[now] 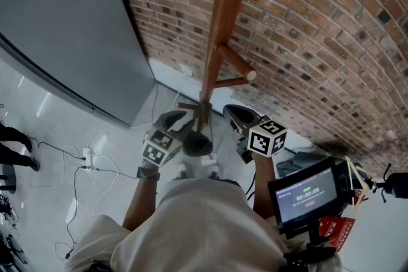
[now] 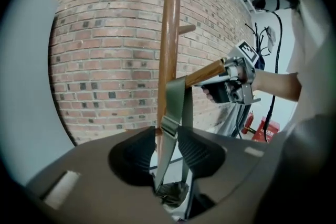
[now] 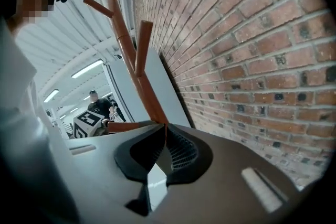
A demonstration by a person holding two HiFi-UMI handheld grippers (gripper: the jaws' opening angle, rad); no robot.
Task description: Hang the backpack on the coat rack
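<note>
The left gripper (image 2: 167,132) is open, its two dark jaws standing apart. An olive-green backpack strap (image 2: 176,97) runs up between them and nearly fills the gap, but the pads do not visibly press on it. The right gripper (image 3: 165,126) is closed, with its jaw tips meeting and nothing visible between them. In the left gripper view it sits just beside the outer end of a wooden peg (image 2: 202,74). The strap is looped over this peg, which slants up and away from the pole of the coat rack (image 2: 168,34). From the peg the strap hangs almost straight down, so its long axis is close to vertical. A buckle sits partway along it, at the level of the jaw tips. Its lower end meets a dark crumpled mass, the backpack (image 2: 170,194), just below the left jaws and mostly hidden by them. The rack stands upright before a red brick wall (image 2: 105,60), with more pegs higher up its pole.
</note>
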